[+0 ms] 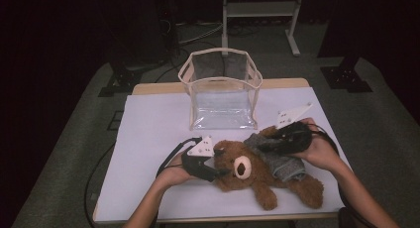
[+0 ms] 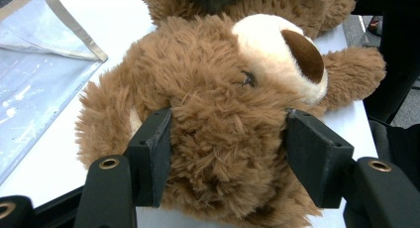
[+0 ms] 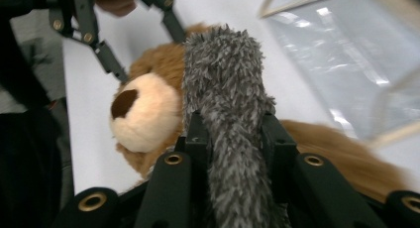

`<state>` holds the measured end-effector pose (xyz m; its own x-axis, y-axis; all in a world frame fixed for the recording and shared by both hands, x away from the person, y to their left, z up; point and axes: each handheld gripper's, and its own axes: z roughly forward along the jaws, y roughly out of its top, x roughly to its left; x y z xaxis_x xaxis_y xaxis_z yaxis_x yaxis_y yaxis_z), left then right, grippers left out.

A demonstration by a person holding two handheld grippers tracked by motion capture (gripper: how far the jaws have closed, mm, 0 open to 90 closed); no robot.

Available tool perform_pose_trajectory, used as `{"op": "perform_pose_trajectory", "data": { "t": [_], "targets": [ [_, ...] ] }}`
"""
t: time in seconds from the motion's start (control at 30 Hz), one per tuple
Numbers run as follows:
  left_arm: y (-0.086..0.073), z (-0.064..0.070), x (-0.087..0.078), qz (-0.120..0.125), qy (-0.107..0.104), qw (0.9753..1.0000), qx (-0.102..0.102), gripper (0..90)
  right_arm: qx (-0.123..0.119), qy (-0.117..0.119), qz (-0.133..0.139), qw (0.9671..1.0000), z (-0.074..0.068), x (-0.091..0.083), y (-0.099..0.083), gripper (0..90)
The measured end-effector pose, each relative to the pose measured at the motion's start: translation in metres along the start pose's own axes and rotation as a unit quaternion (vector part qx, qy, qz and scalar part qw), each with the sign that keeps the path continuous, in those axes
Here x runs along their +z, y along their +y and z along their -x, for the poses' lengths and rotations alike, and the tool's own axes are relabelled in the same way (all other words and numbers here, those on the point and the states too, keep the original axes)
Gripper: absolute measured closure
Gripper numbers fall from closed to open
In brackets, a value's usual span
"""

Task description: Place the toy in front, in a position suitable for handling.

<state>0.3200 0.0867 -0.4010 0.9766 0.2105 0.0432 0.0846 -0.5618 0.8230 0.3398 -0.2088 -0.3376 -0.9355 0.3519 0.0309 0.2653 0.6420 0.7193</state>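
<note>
Near the table's front edge, our left gripper clamps the bear's head while our right gripper pinches its grey sweater.

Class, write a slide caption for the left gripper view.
Left gripper clamps the teddy bear by its head.

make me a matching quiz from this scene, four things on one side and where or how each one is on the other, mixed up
Things:
1. left gripper
2. right gripper
3. clear bag
4. teddy bear

States:
A. stands open at the far middle of the table
B. lies on the white table top
C. clamped on grey furry cloth
D. closed around the bear's head

Pairs: 1-D, 2-C, 3-A, 4-B
</note>
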Motion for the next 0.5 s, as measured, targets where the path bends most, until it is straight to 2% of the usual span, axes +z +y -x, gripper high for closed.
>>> {"op": "perform_pose_trajectory", "data": {
  "t": [0.03, 0.07, 0.1, 0.17, 0.2, 0.23, 0.27, 0.37, 0.4, 0.5],
  "targets": [
    [0.000, 0.000, 0.000, 0.000, 0.000, 1.0000, 0.000, 37.4, 0.000, 0.000, 0.000, 1.0000, 0.000, 0.000, 0.000, 68.6],
    [0.000, 0.000, 0.000, -0.001, 0.000, 1.0000, 0.000, 37.3, -0.004, 0.012, -0.006, 0.9999, -0.003, 0.012, 0.001, 64.5],
    [-0.001, 0.000, 0.000, -0.001, -0.001, 1.0000, 0.000, 37.3, -0.004, 0.012, -0.006, 0.9999, -0.003, 0.012, 0.001, 64.5],
    [-0.002, 0.000, 0.000, 0.000, -0.002, 1.0000, 0.000, 37.2, -0.010, 0.015, -0.010, 0.9998, -0.006, 0.016, 0.004, 57.2],
    [-0.002, 0.000, -0.001, -0.001, -0.003, 1.0000, 0.000, 37.2, -0.017, 0.010, -0.003, 0.9998, -0.008, 0.012, 0.007, 51.8],
    [-0.002, 0.000, -0.001, -0.001, -0.003, 1.0000, 0.000, 37.2, -0.017, 0.010, -0.003, 0.9998, -0.008, 0.012, 0.007, 51.8],
    [-0.001, 0.000, -0.001, -0.004, -0.003, 1.0000, 0.003, 37.2, -0.017, 0.008, 0.003, 0.9998, -0.010, 0.004, 0.009, 47.2],
    [-0.001, 0.000, 0.000, -0.005, -0.004, 1.0000, 0.002, 36.9, -0.021, 0.002, -0.001, 0.9998, -0.012, -0.003, 0.010, 43.9],
    [-0.001, 0.000, 0.000, -0.006, -0.004, 1.0000, 0.003, 36.9, -0.022, -0.006, 0.000, 0.9997, -0.014, -0.010, 0.009, 40.9],
    [-0.001, 0.000, 0.000, -0.005, -0.004, 1.0000, 0.002, 36.9, -0.017, -0.005, 0.000, 0.9998, -0.016, -0.014, 0.005, 39.6]
  ]
}}
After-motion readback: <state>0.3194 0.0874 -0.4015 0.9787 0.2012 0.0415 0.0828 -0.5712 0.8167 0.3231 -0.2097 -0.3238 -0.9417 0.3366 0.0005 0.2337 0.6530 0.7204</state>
